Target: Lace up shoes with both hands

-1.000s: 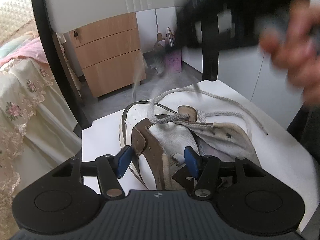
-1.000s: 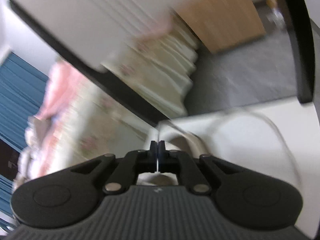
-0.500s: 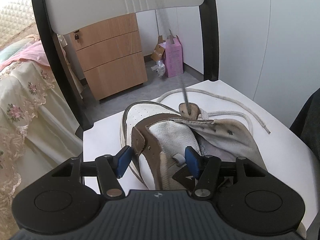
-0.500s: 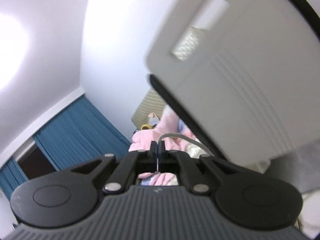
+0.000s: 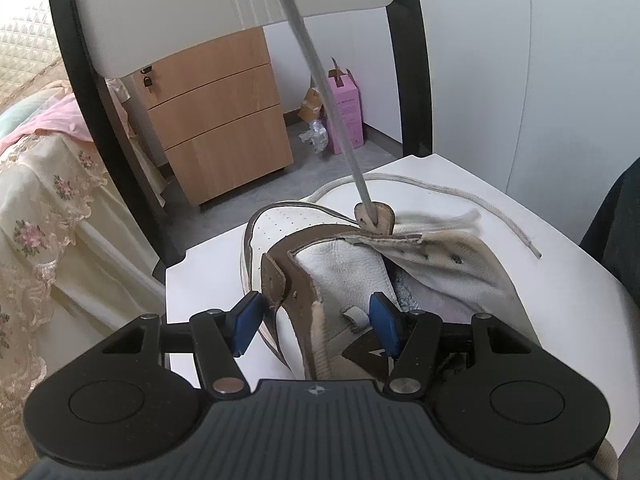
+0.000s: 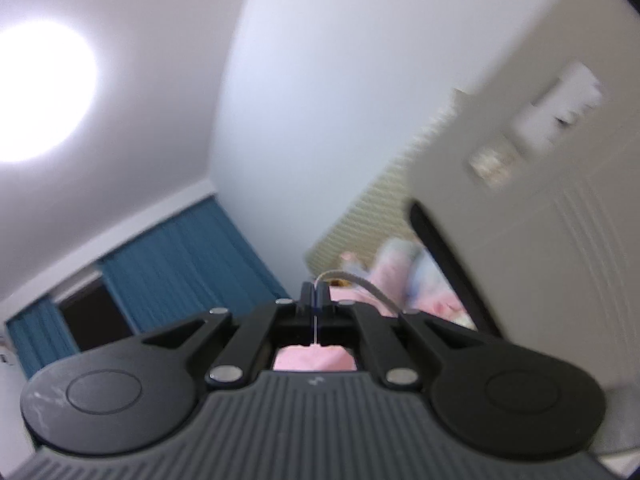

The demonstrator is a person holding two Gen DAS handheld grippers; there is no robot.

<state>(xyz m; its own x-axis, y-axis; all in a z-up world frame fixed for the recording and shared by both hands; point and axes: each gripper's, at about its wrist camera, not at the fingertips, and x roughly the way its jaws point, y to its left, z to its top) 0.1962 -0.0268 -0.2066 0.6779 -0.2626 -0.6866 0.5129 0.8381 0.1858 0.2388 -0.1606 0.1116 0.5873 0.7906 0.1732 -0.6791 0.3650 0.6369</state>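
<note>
Left hand-held gripper open astride the shoe — right hand-held gripper pinching the taut lace high above.

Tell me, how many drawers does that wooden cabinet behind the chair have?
3, stacked on the wooden cabinet: top drawer with a lock, middle drawer, bottom drawer. The chair frame hides the cabinet's left edge.

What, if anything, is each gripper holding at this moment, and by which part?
The right gripper is shut on the shoelace near its tip. The left gripper is open around the shoe, holding nothing.
</note>
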